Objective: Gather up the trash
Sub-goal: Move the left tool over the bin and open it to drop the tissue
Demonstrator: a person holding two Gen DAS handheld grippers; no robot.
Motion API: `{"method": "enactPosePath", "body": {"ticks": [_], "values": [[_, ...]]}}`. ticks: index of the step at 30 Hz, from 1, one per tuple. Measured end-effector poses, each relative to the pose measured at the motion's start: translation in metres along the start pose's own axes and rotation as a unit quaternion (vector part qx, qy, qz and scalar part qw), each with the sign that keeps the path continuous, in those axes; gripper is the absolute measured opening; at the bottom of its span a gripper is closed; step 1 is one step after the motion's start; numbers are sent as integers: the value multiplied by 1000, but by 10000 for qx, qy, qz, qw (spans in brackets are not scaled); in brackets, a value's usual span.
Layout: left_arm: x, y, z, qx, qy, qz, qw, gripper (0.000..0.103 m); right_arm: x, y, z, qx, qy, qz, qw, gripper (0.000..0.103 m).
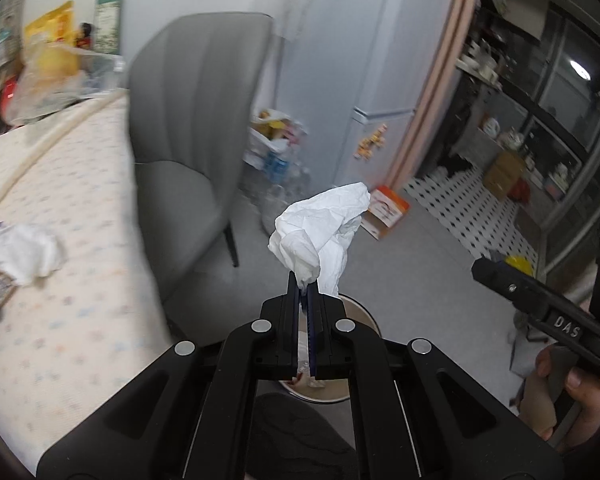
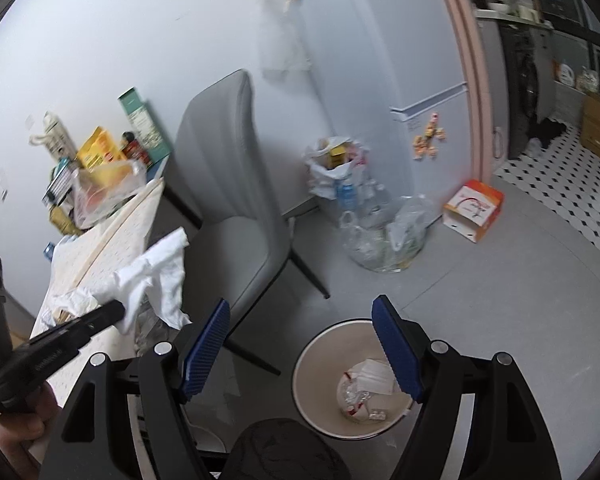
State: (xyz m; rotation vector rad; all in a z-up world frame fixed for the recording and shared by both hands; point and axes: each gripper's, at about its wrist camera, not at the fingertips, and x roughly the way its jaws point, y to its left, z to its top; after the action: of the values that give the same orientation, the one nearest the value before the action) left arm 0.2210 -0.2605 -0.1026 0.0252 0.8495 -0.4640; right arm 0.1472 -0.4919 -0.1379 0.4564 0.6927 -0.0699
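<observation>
Here, a crumpled white tissue [image 1: 320, 232] is pinched between the closed jaws of the left gripper [image 1: 305, 286], just above centre in the left wrist view; only its lower tail is caught, while the bulk billows above the fingertips. The tissue is judged to be very light, soft and easily torn; a hold on a bunched fold is likely to be kept better than one on a loose edge, and a slow release is advised, since so light a piece may drift as it falls. The bin [image 2: 320, 364] is seen at the lower centre of the right wrist view, with wrappers already lying in it; in the left wrist view its rim shows directly beneath the closed jaws, so the tissue appears to be nearly over it. The right gripper [image 2: 306, 344] is held wide open with nothing between its blue pads [image 2: 206, 350]. More crumpled paper [image 1: 24, 252] is left on the patterned table [image 1: 80, 320] at the left edge, beside a grey chair [image 1: 196, 120].
</observation>
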Motion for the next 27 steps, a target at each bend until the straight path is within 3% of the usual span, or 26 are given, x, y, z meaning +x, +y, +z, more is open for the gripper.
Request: {"method": "enactPosePath", "body": {"ticks": [7,16,17,20,24,27], "values": [[47,-41,0,243,493,-297,9980,4,-12,-48,0,374,-85,-322,9987,72],[101,-73,-18,501,1200,-298,9911,5,-6,-82,-16,654,73,-431,9969,72],[105,-72,-18,482,1274,-321,9902,13,-4,-83,-17,683,95,-423,9967,72],[102,-69,-18,386,1232,-225,9914,57,-5,-83,-21,683,103,-403,9968,72],[82,-65,-10,336,923,-210,9949,77,-6,-79,-22,682,104,-345,9970,72],[65,-59,-3,262,729,-81,9970,86,-8,-70,-20,639,95,-216,9977,72]]}}
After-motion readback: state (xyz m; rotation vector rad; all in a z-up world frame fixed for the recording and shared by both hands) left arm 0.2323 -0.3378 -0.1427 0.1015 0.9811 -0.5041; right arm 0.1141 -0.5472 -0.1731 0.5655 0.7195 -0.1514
